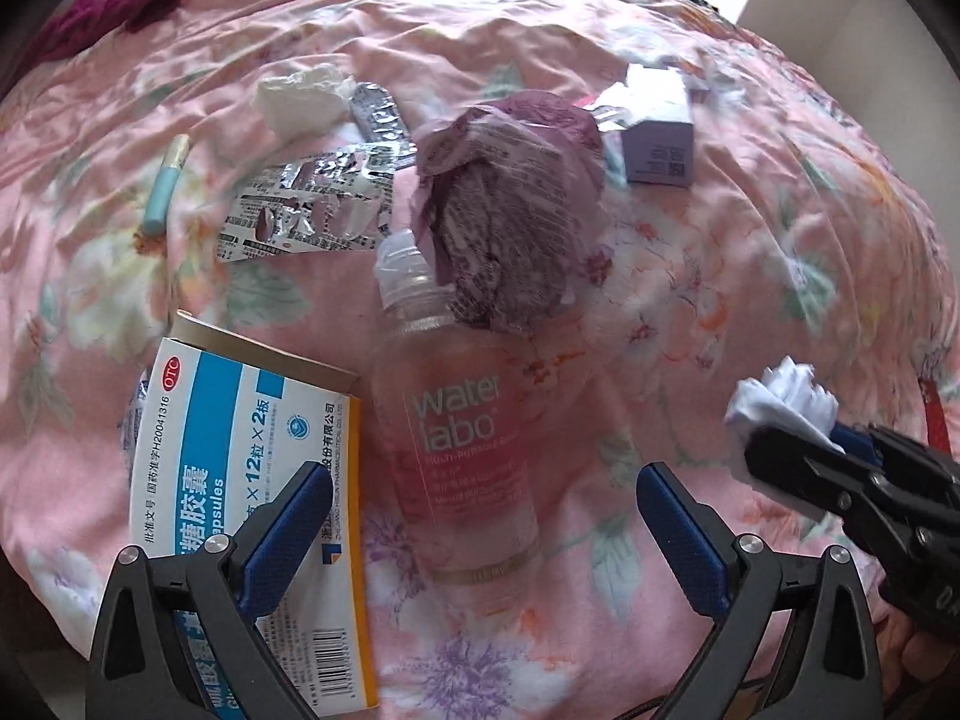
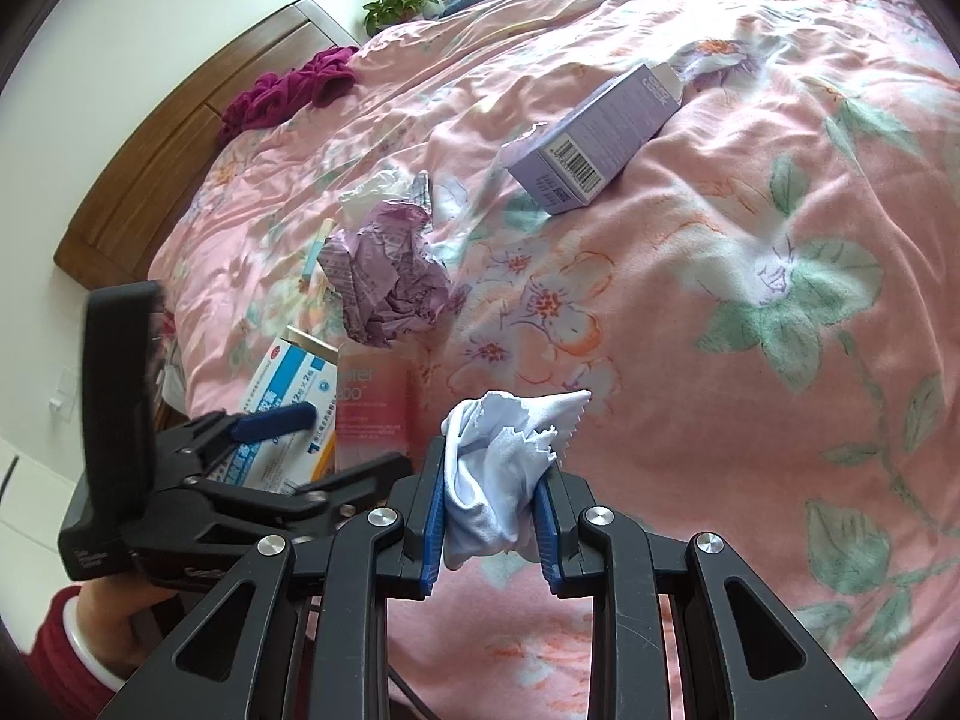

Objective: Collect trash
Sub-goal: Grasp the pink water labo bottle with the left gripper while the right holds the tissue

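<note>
Trash lies scattered on a pink flowered quilt [image 1: 720, 276]. My left gripper [image 1: 480, 504] is open, its blue pads [image 1: 300, 504] standing wide on either side of a pink "water labo" bottle [image 1: 462, 438] that lies flat and untouched. A blue-and-white medicine box [image 1: 240, 450] sits just left of the bottle, and a crumpled purple paper [image 1: 504, 210] lies over the bottle's cap. My right gripper [image 2: 492, 480] is shut on a white crumpled tissue [image 2: 504, 456], held above the quilt; that tissue [image 1: 780, 396] also appears at the right of the left wrist view.
Silver blister packs [image 1: 312, 198], a white tissue wad [image 1: 300, 96], a pale blue tube [image 1: 165, 186] and a purple carton [image 2: 594, 138] lie farther up the bed. A maroon cloth [image 2: 288, 90] rests near the wooden headboard [image 2: 180, 138]. A hand in a red sleeve [image 2: 90, 630] holds the left gripper.
</note>
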Demonstrator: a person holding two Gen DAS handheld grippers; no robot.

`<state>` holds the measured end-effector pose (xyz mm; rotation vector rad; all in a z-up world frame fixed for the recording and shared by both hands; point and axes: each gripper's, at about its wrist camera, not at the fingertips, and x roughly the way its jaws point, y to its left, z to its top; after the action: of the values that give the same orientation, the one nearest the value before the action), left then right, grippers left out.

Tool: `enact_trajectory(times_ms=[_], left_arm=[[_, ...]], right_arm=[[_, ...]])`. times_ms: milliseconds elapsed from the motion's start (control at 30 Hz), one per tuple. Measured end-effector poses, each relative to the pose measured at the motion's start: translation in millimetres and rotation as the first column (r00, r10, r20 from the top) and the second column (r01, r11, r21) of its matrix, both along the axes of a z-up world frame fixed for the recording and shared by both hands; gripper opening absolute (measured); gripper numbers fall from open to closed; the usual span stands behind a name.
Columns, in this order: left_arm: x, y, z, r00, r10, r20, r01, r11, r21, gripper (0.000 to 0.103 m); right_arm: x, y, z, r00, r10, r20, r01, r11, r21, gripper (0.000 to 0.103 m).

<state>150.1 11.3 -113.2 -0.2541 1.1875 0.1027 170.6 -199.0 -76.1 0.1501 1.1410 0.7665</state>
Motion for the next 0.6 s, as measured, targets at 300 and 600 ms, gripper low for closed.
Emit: enact_trajectory(times_ms=[300,600], left_arm=[[7,9,-26,0.996,0.001,-0.09,-0.007,0.998,-0.06,0.051],[-17,34,9,0.998,0.057,0.03,-0.051,0.983,-0.176,0.049]], right_arm=[[2,2,4,1.0,0.0,0.004,0.0,1.0,0.018,0.025],[-2,-2,7,1.0,0.003,0.01,-0.003,0.999,0.033,0.026]])
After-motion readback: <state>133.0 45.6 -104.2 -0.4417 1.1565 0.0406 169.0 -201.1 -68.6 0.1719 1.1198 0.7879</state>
